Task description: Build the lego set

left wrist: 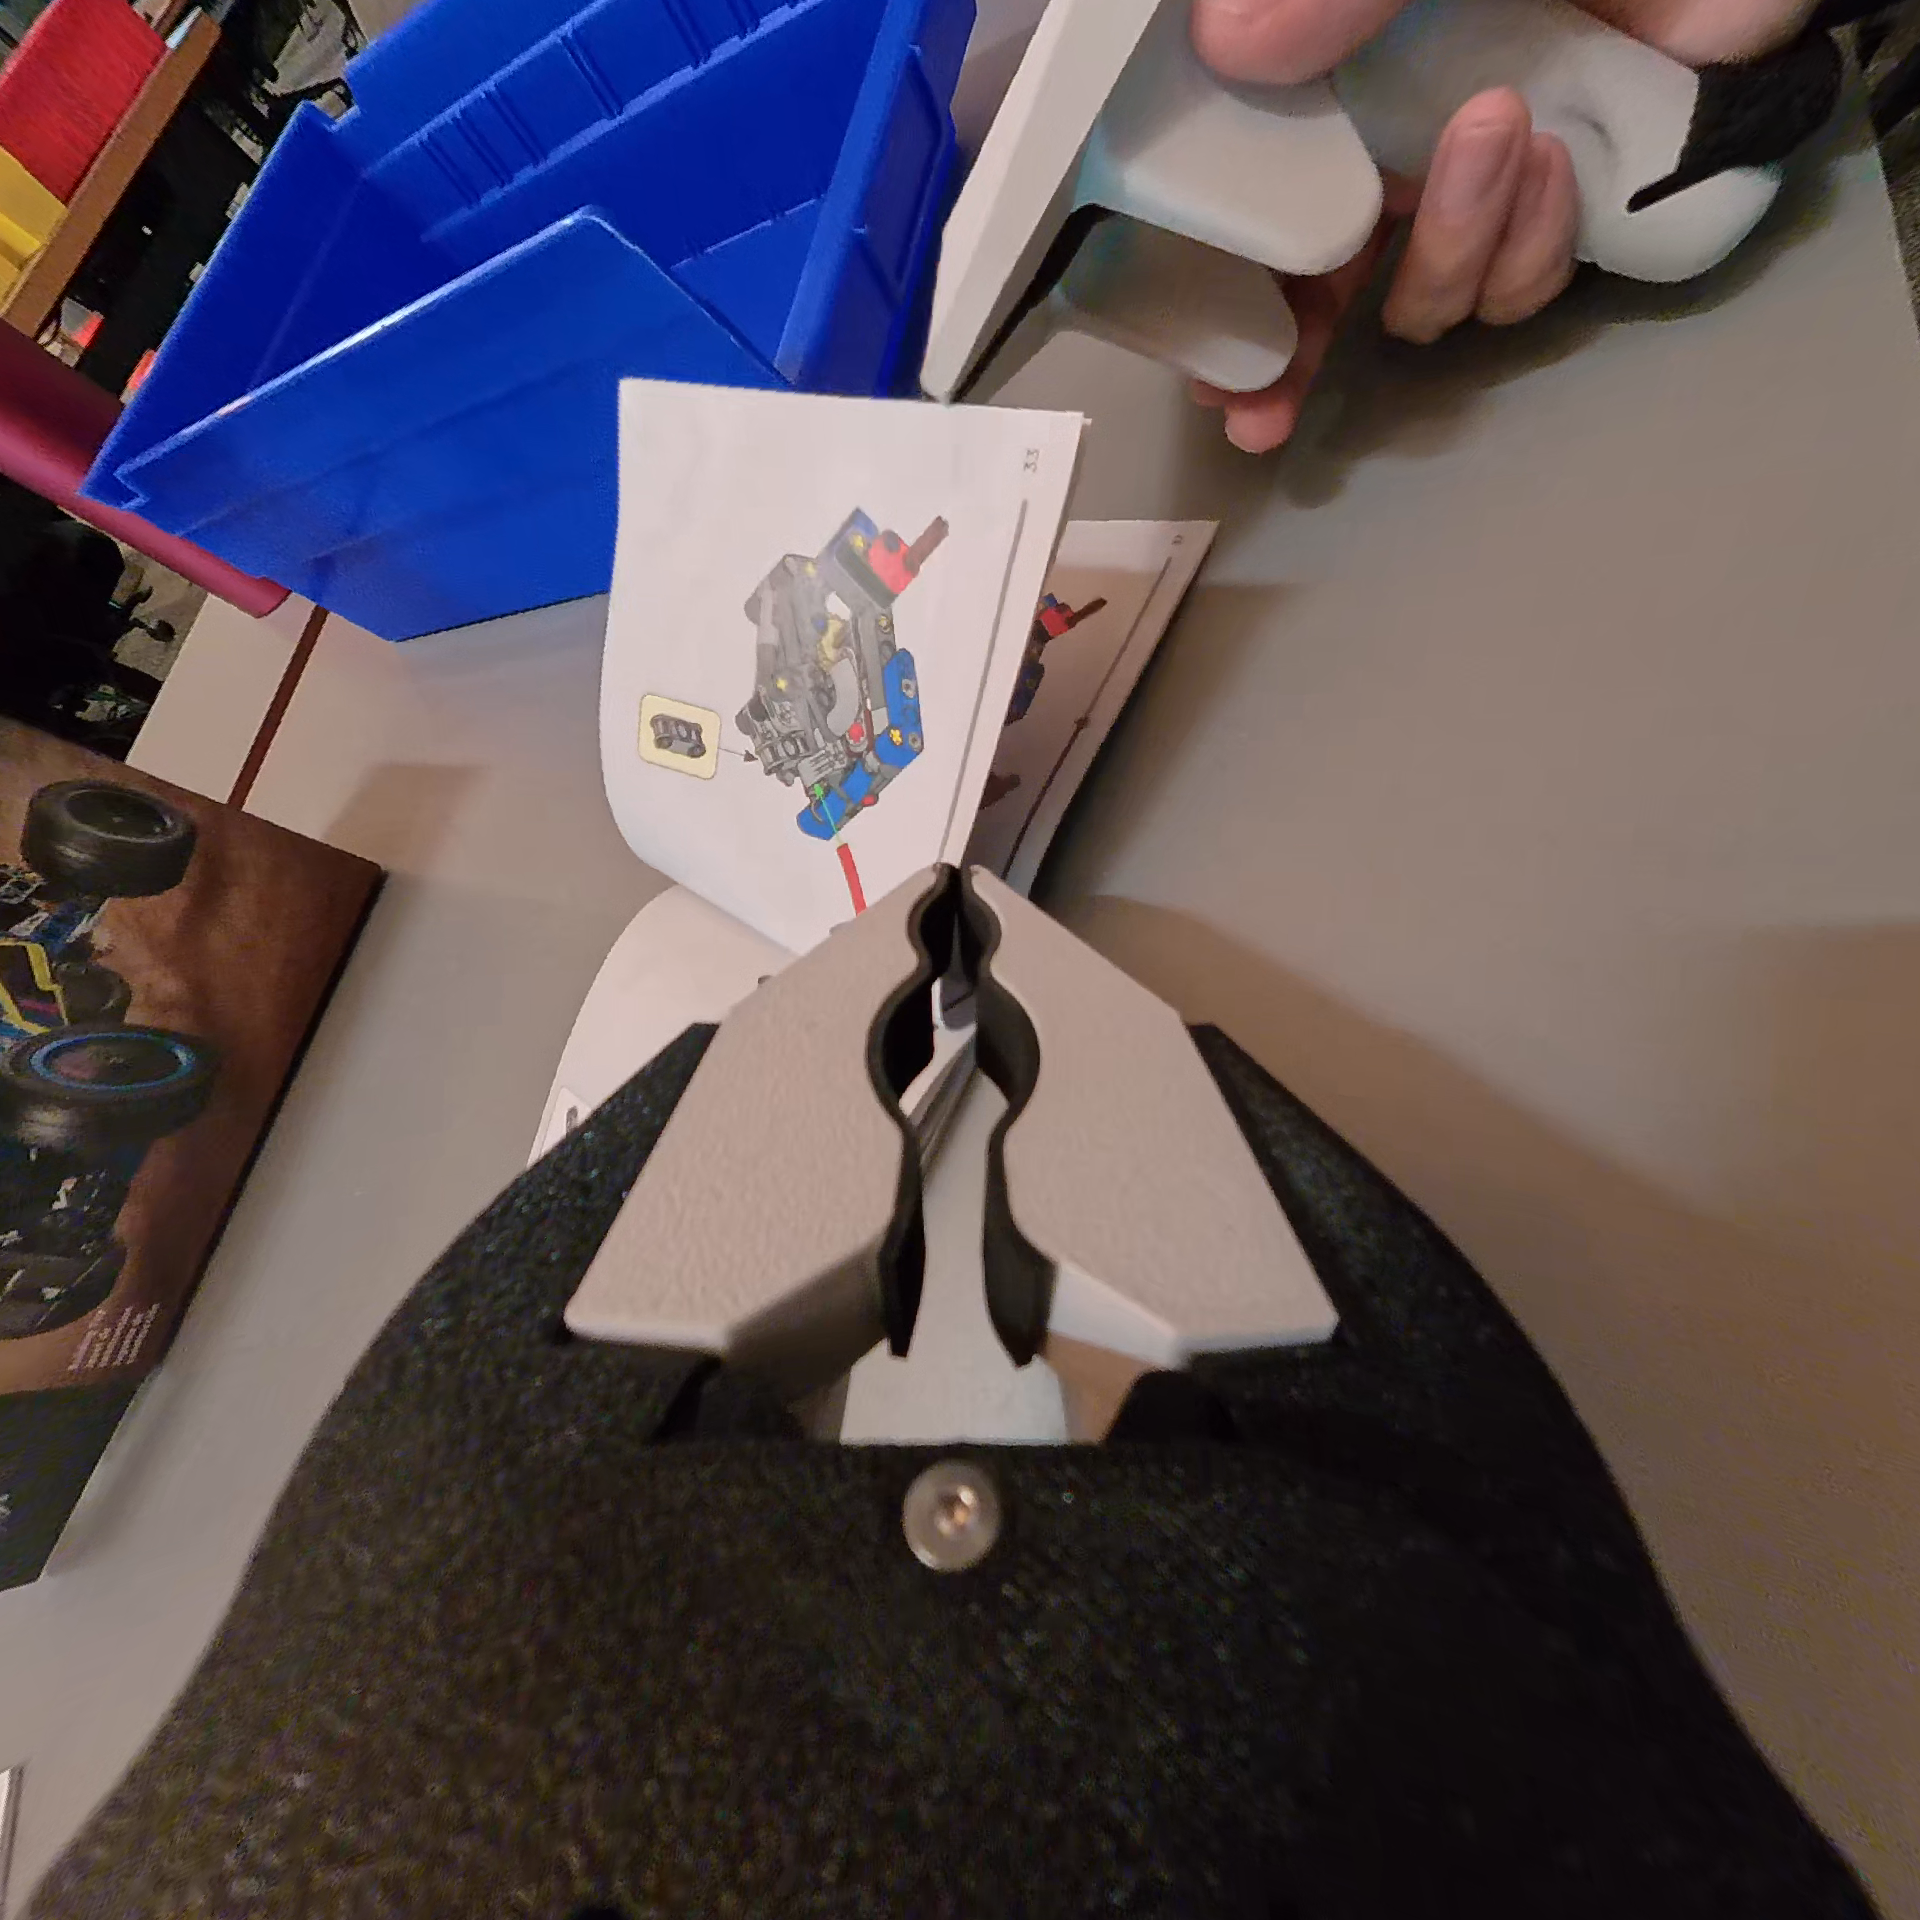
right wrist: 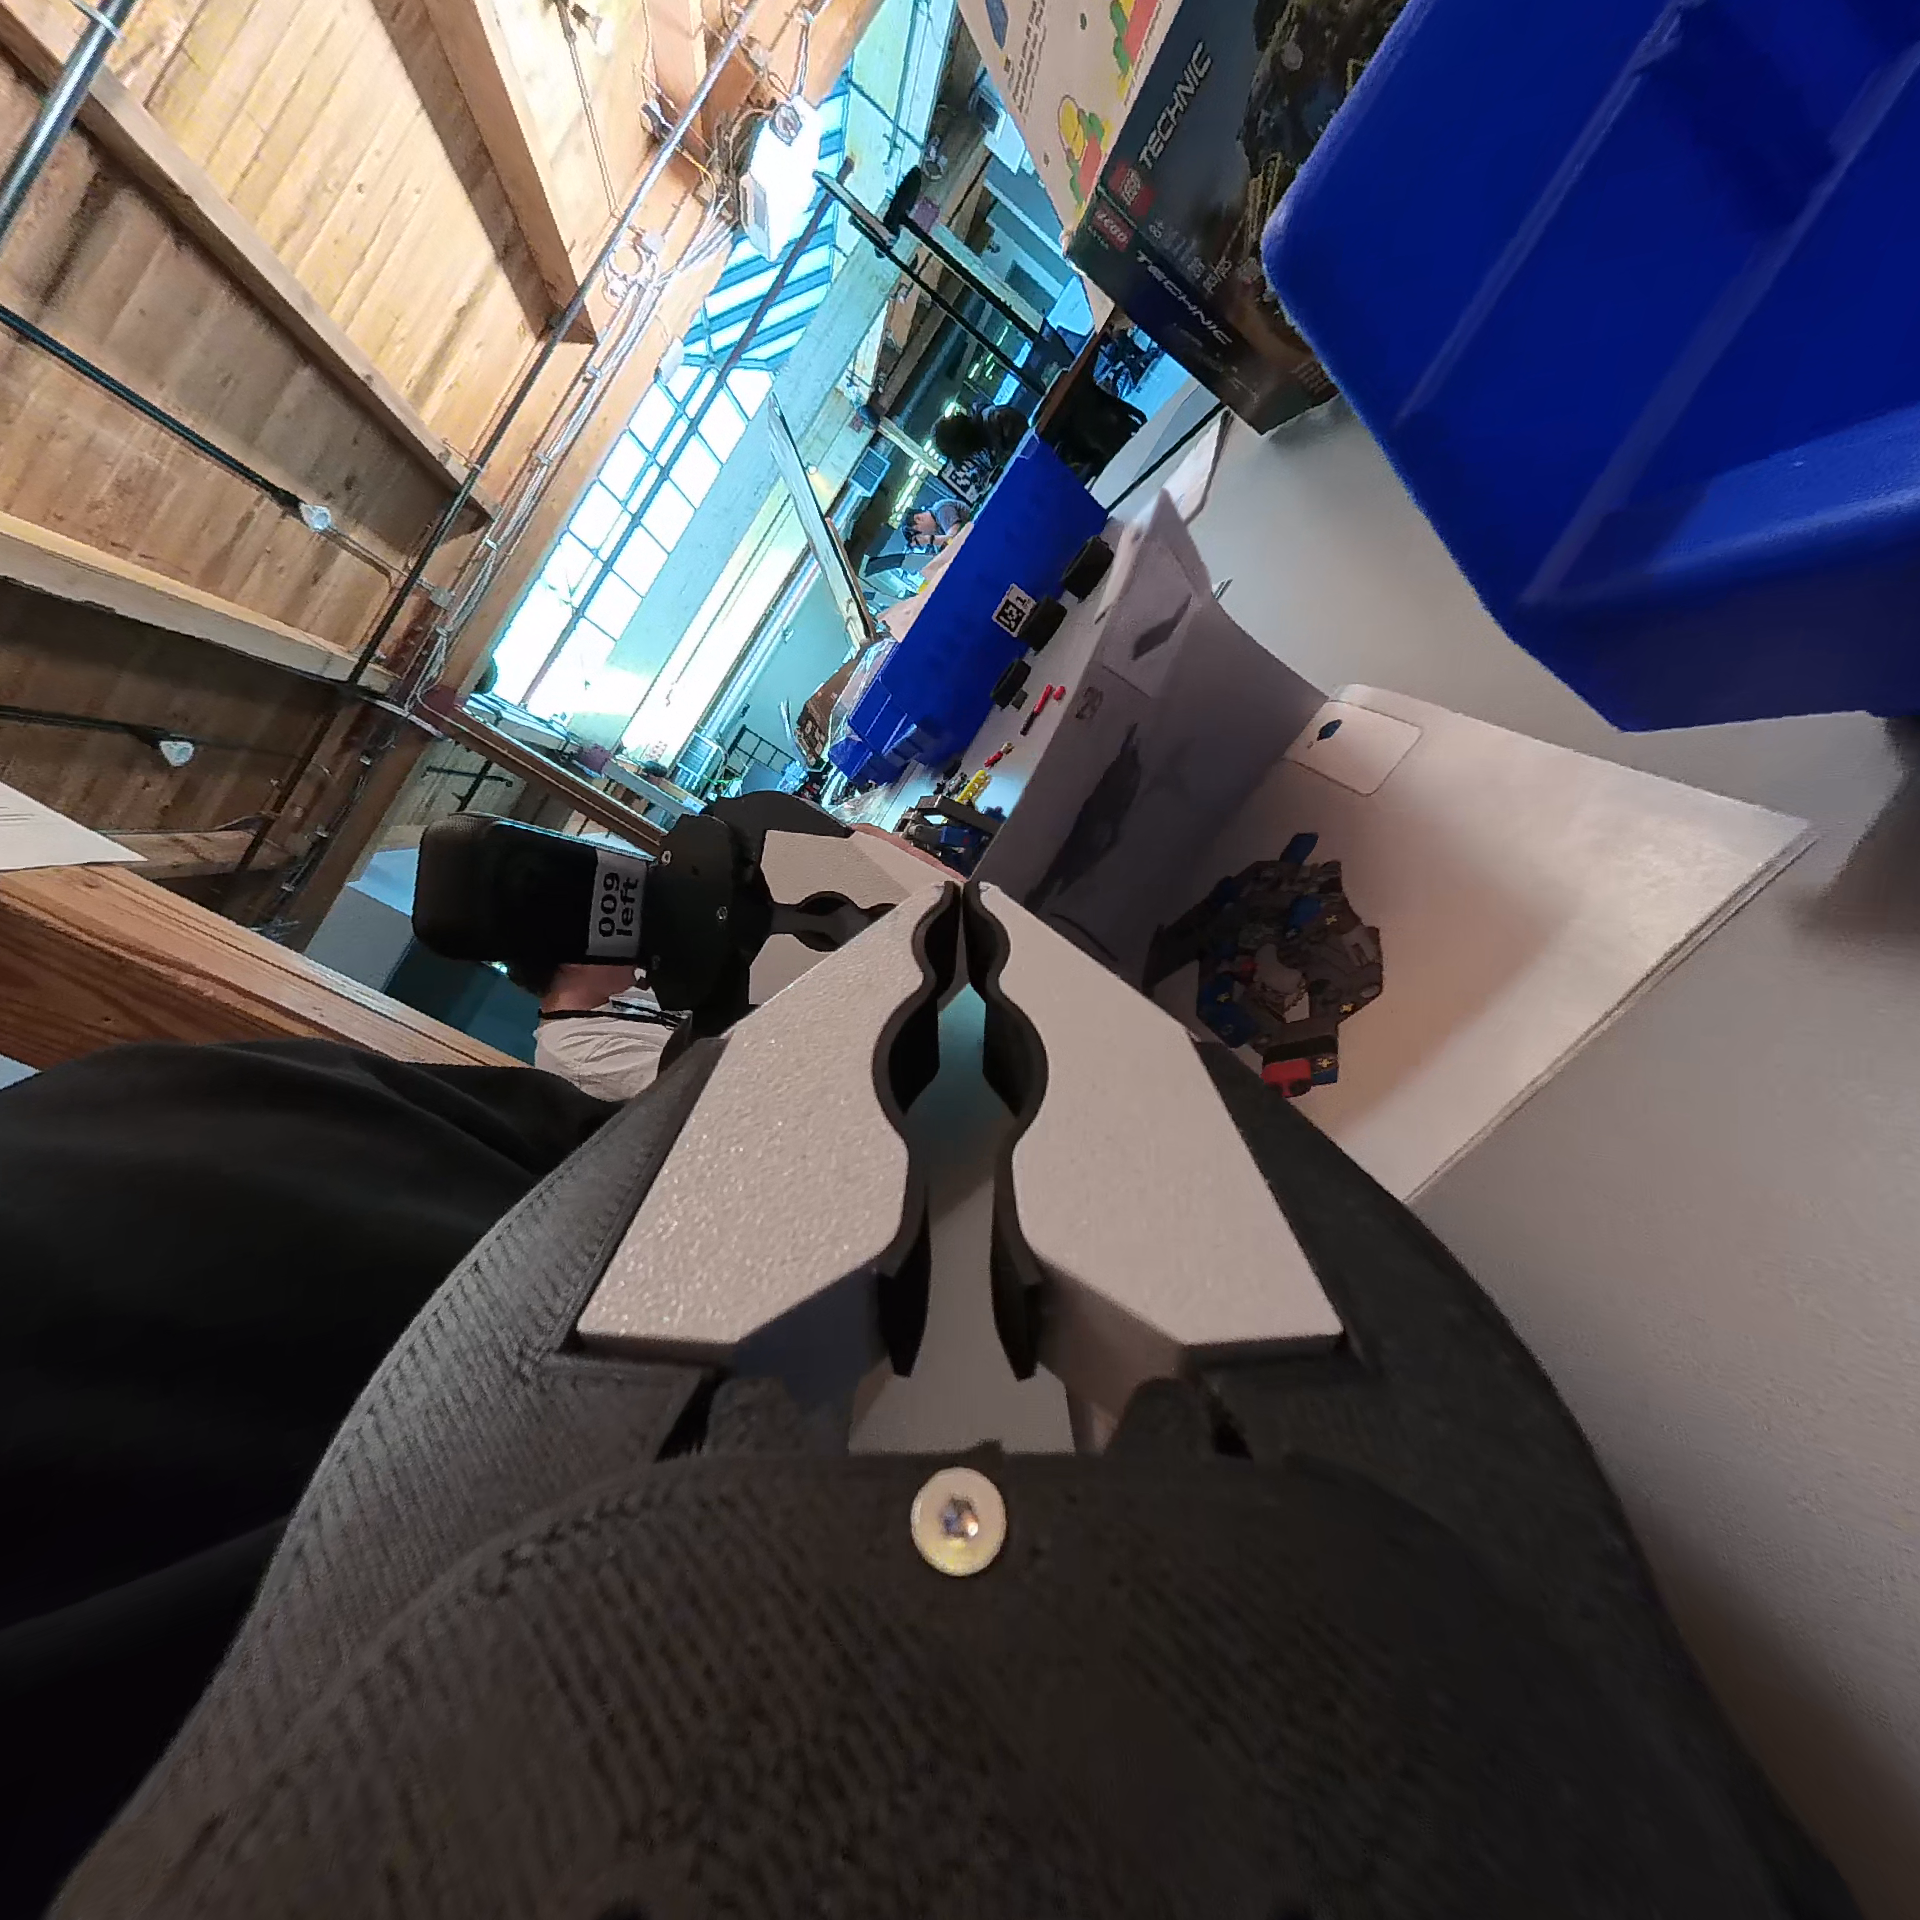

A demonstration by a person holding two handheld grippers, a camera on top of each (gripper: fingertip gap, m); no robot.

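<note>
My left gripper [left wrist: 956, 883] is shut on the edge of a page [left wrist: 810, 623] of the white instruction booklet and holds the page lifted and curled above the grey table [left wrist: 1507, 831]. The page shows a drawing of a grey, blue and red model. Another page [left wrist: 1127, 634] stands behind it. My right gripper [right wrist: 961, 894] is shut with nothing between its fingers, tilted low beside the open booklet [right wrist: 1475, 894]. A hand holds the right gripper's grey body [left wrist: 1226, 177] past the booklet. The left gripper [right wrist: 727, 914] also shows in the right wrist view, at the lifted page [right wrist: 1153, 665].
Blue bins [left wrist: 499, 343] stand behind the booklet, and one blue bin [right wrist: 1662, 364] is close on the right. The set's dark box [left wrist: 114, 1039] lies at the left and also shows in the right wrist view [right wrist: 1195, 229]. Small loose pieces [right wrist: 997, 748] lie farther along the table. The tips of one gripper are about 8 cm away from the tips of the other.
</note>
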